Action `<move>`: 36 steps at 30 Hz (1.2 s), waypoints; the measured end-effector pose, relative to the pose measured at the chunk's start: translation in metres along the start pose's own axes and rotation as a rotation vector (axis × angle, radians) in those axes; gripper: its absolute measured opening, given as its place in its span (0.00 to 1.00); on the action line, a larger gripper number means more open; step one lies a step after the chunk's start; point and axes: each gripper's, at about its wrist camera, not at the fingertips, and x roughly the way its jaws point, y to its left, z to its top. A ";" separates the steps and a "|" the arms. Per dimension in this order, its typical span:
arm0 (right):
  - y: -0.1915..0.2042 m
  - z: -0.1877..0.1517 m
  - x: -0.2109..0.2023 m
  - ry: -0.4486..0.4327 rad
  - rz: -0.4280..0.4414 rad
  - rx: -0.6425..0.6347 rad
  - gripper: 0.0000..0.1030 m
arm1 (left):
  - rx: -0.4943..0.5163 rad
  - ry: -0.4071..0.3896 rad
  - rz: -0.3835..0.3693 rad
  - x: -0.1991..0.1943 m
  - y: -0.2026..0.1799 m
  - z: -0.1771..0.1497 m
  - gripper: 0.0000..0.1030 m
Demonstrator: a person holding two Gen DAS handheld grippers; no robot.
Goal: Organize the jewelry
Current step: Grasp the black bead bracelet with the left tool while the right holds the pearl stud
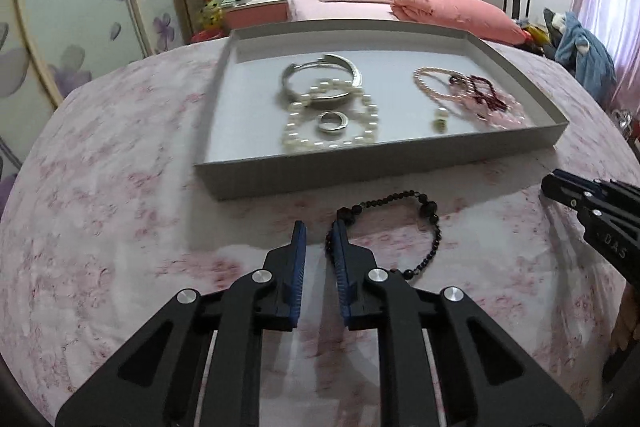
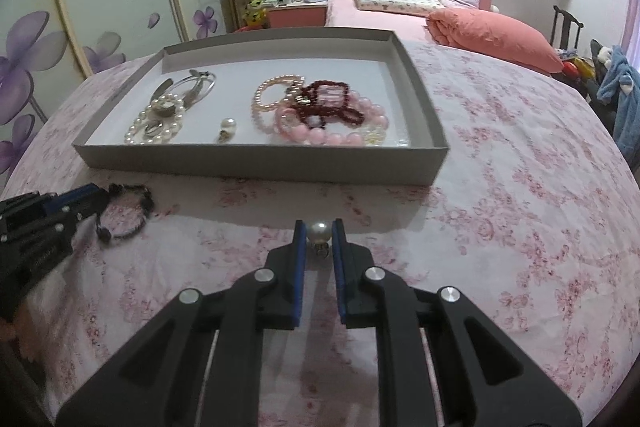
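Note:
A black bead bracelet (image 1: pixel 430 223) lies on the pink floral cloth in front of the grey tray (image 1: pixel 360 173). My left gripper (image 1: pixel 319 227) is low over its left end. Its jaws stand a narrow gap apart; a few beads rest against the inner face of the right finger and cloth shows between the pads. In the right wrist view the left gripper (image 2: pixel 100 193) touches the bracelet (image 2: pixel 132 215). My right gripper (image 2: pixel 319 229) is shut on a pearl earring (image 2: pixel 319 230) just above the cloth, in front of the tray (image 2: pixel 256 163). From the left wrist the right gripper (image 1: pixel 548 185) shows at the right edge.
The tray holds silver bangles (image 1: pixel 320 75), a white pearl bracelet (image 1: pixel 332 131), a ring (image 1: pixel 332 123), a second pearl earring (image 2: pixel 228 127), pink bead bracelets (image 2: pixel 332 131) and a dark red strand (image 2: pixel 328 103). A bed (image 1: pixel 360 3) stands behind, a wardrobe (image 2: pixel 100 7) to the left.

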 end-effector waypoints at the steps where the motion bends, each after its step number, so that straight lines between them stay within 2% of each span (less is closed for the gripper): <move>1: 0.001 0.000 0.001 0.004 0.002 0.000 0.13 | -0.004 -0.001 -0.009 -0.001 0.001 -0.001 0.15; 7: 0.000 -0.001 0.003 0.017 0.006 0.005 0.14 | -0.005 -0.002 -0.041 -0.005 0.002 -0.004 0.22; 17: 0.001 -0.001 0.003 0.018 0.001 -0.001 0.14 | -0.011 -0.003 -0.057 -0.002 0.001 -0.001 0.22; 18: 0.002 -0.001 0.004 0.018 0.000 -0.002 0.14 | -0.011 -0.003 -0.055 -0.002 0.002 -0.001 0.21; 19: 0.002 -0.001 0.004 0.018 0.000 -0.003 0.14 | -0.011 -0.002 -0.054 -0.002 0.002 -0.001 0.13; 21: 0.002 -0.001 0.004 0.017 0.001 -0.003 0.14 | -0.009 0.000 -0.042 -0.002 0.003 -0.001 0.06; 26: -0.002 -0.002 -0.001 -0.006 0.003 0.028 0.13 | -0.025 -0.005 -0.037 -0.006 0.013 -0.005 0.04; 29: -0.003 -0.003 -0.009 -0.043 0.009 0.040 0.13 | -0.061 -0.047 -0.065 -0.018 0.022 -0.006 0.04; 36: 0.009 0.002 -0.047 -0.194 0.046 0.037 0.13 | -0.081 -0.203 -0.113 -0.061 0.022 0.000 0.04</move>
